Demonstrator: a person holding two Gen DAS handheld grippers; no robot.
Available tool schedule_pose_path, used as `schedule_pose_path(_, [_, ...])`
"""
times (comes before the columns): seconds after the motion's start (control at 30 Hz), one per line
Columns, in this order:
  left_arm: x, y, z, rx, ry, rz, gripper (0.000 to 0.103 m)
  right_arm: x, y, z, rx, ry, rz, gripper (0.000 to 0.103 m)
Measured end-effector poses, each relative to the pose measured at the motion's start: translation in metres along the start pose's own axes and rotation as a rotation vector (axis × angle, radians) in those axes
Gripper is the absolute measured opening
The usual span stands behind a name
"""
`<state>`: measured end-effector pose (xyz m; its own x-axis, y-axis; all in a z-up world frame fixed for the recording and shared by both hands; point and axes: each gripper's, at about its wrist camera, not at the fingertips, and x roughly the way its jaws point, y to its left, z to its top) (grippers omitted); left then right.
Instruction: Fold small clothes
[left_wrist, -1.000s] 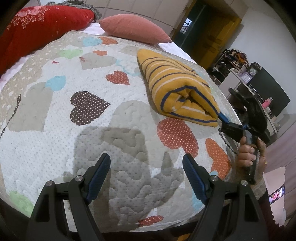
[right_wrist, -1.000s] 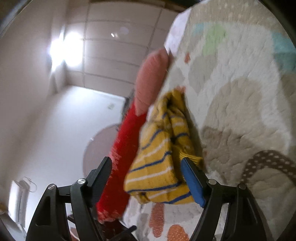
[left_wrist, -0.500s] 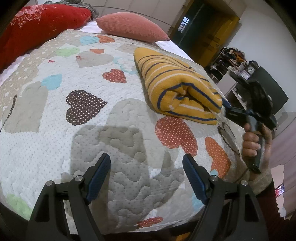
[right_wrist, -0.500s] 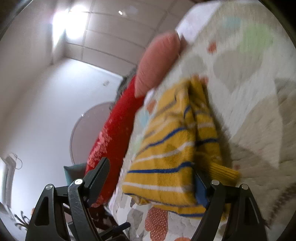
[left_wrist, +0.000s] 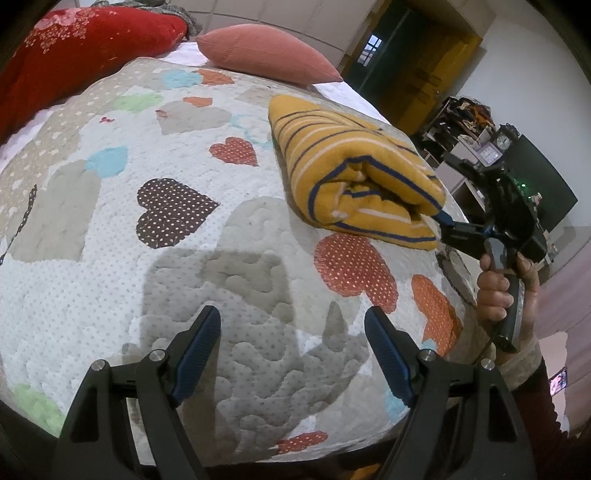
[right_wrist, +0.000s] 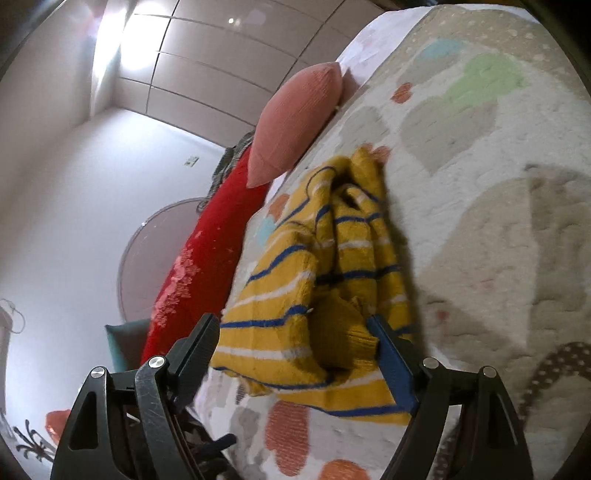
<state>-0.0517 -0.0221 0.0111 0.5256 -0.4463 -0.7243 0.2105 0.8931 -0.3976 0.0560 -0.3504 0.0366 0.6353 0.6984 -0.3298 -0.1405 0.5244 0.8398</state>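
Observation:
A folded yellow sweater with blue and white stripes lies on the heart-patterned quilt, toward its right side. My left gripper is open and empty, low over the quilt's near part, apart from the sweater. My right gripper reaches in from the right edge, one blue finger pushed into the sweater's open fold. In the right wrist view the sweater fills the space between the spread jaws of my right gripper, which stand open around its near end.
A red pillow and a pink pillow lie at the head of the bed. Beyond the bed's right edge stand cluttered shelves and a dark screen. A doorway shows at the back.
My right gripper has pushed further into the sweater's near end, so the cloth now sits between its open jaws. The left gripper has barely moved.

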Motion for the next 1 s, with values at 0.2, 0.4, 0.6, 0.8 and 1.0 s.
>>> schedule_pose_path(0.2, [0.002,0.001,-0.001,-0.004,0.002,0.003,0.079,0.011,-0.007,0.010,0.042,0.028,0.064,0.087])
schedule_pose_path(0.4, [-0.001,-0.003,-0.001,0.005,0.004,0.001,0.079,0.030,-0.026,0.007,0.078,0.075,0.092,0.087])
schedule_pose_path(0.6, [-0.012,-0.001,0.000,0.012,-0.029,-0.001,0.079,-0.037,-0.026,0.012,0.085,-0.074,0.164,0.087])
schedule_pose_path(0.8, [-0.008,0.001,-0.002,-0.012,-0.019,-0.009,0.079,-0.066,-0.008,0.011,0.040,-0.142,0.098,0.087])
schedule_pose_path(1.0, [-0.014,-0.006,-0.002,0.015,-0.026,0.001,0.079,-0.035,0.027,0.001,-0.050,-0.079,0.082,0.087])
